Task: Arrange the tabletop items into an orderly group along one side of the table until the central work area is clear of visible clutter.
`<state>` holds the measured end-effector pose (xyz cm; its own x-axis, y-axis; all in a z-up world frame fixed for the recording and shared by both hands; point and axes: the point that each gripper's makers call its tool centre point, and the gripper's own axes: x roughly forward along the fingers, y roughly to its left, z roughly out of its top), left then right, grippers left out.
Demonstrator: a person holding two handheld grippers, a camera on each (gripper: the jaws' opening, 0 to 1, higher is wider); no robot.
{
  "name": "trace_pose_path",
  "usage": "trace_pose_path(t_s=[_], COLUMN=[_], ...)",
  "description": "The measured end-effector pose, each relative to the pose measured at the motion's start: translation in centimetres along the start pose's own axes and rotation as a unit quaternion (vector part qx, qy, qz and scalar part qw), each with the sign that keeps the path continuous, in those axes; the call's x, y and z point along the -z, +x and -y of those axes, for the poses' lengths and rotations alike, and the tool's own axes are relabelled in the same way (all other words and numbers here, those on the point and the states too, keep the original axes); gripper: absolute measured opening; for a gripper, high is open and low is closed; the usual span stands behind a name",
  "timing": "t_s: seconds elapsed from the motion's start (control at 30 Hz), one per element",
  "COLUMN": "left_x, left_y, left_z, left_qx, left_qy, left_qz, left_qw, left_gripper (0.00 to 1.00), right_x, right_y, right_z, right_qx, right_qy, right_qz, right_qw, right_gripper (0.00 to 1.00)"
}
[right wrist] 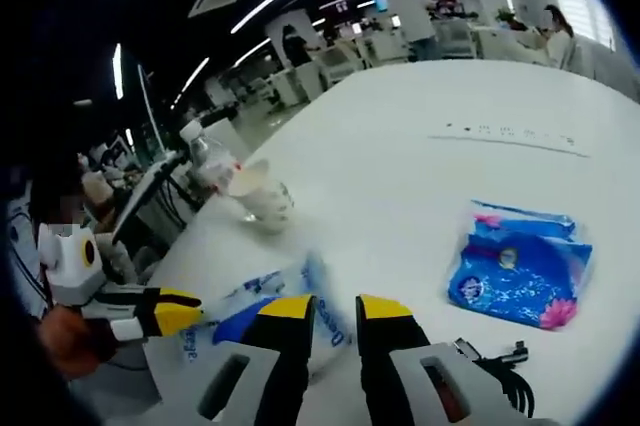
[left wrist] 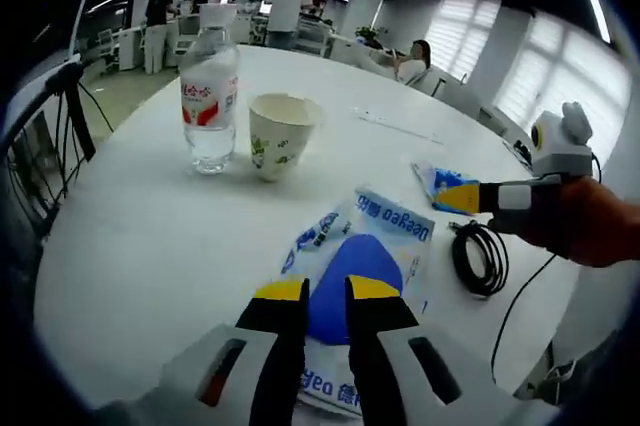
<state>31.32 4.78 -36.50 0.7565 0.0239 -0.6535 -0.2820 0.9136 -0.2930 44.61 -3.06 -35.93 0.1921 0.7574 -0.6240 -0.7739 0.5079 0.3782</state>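
Left gripper view looks down on a white and blue plastic packet lying flat on the white round counter, printed with blue lettering and a large blue rounded patch. The left gripper hangs right over its near half; its yellow-tipped fingers stand a narrow gap apart with the packet's blue patch showing between them, and I cannot tell whether they touch or pinch the film. The packet's near edge is cut off behind the gripper body.

Farther back on the counter, a clear water bottle with a red and white label stands upright, just beside a white paper cup with a green print. To the right lies a coiled black cable, and a small blue packet sits at the tip of the right gripper, which comes in from the right; its fingers are seen side-on, so their spacing is unclear there.

Right gripper view shows that gripper's fingers slightly apart, with nothing visibly between them. The blue tissue packet with pink flowers lies to their right, a black cable end near it. The white packet is motion-blurred here, as are the bottle and cup.
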Motion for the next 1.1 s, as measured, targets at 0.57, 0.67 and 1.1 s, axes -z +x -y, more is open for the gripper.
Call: trace_pose_path(t_s=[0.57, 0.67, 1.1], left_x=[3.8, 4.4, 4.9], left_y=[-3.8, -3.8, -4.0], left_z=[-3.2, -2.8, -2.7], left_qx=[-0.047, -0.044, -0.047], left_qy=[-0.092, -0.110, -0.154], left_qz=[0.013, 0.016, 0.031], left_qw=[0.9946, 0.9928, 0.9865], left_gripper=[0.13, 0.14, 0.15], right_x=[0.5, 1.0, 2.6], right_y=[1.6, 1.5, 2.0], right_z=[-0.2, -0.6, -0.9], right_qx=[-0.023, -0.032, -0.057], right_qy=[-0.072, -0.068, -0.064], right_qz=[-0.073, -0.085, -0.119], right_qw=[0.9945, 0.9935, 0.9892], right_gripper=[0.15, 0.16, 0.20])
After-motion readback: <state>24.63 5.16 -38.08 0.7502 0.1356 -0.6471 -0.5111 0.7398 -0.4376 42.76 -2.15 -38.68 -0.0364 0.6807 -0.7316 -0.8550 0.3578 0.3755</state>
